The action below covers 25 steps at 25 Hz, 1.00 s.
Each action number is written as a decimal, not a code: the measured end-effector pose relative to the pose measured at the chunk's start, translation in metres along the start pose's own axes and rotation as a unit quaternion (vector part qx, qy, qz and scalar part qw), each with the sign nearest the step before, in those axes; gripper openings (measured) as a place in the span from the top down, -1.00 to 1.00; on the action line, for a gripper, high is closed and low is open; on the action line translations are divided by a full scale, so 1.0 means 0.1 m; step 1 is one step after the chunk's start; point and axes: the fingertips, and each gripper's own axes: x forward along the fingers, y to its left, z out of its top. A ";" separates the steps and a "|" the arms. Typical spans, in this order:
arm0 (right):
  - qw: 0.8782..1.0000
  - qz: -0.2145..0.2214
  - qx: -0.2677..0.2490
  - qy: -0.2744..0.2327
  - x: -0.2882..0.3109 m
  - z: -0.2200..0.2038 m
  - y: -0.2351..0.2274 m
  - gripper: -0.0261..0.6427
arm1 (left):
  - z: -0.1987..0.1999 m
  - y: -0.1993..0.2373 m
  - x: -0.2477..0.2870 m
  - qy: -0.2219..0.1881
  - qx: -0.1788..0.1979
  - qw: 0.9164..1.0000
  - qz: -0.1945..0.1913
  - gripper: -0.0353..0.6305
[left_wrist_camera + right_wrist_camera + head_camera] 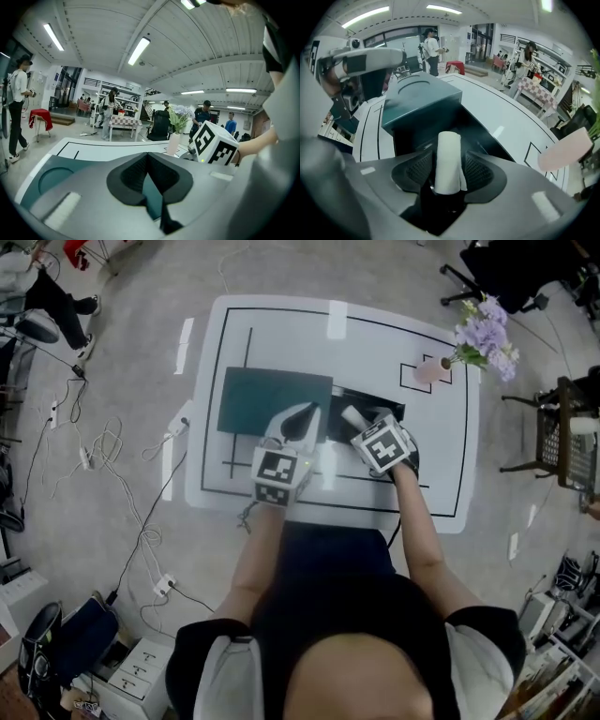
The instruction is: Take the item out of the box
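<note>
White counter [441, 479], black lines. Left tongs [148, 159] clenched on teal lid [267, 399], frame centre. Right tongs [449, 158] released; white roll [448, 140] loose between them, at black box [410, 131].

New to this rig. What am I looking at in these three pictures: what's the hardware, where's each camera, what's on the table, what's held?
There is no robot. A person stands at a white table with a two-jaw gripper in each hand. The cubes with square markers are parts of the grippers. The head view looks down from a camera on the person's head. The other two views come from cameras riding on each gripper, looking along its jaws. On the table are a teal lid, a black box beside it, and a pink vase of purple flowers. The left gripper looks closed on the teal lid's edge. The right gripper is open around a white roll standing in the box; its pads don't press on it.
</note>
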 end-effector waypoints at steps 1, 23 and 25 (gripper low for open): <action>1.000 -0.001 -0.003 0.005 0.02 0.00 0.00 0.27 | 0.00 0.00 -0.01 0.000 -0.001 1.000 0.001 0.87; 0.999 0.027 0.013 0.017 0.03 -0.01 0.08 0.49 | -0.06 0.02 -0.16 0.012 0.011 1.000 0.012 0.87; 0.999 0.025 0.017 0.014 0.01 -0.01 0.08 0.49 | -0.06 0.01 -0.17 0.013 0.011 1.000 0.010 0.87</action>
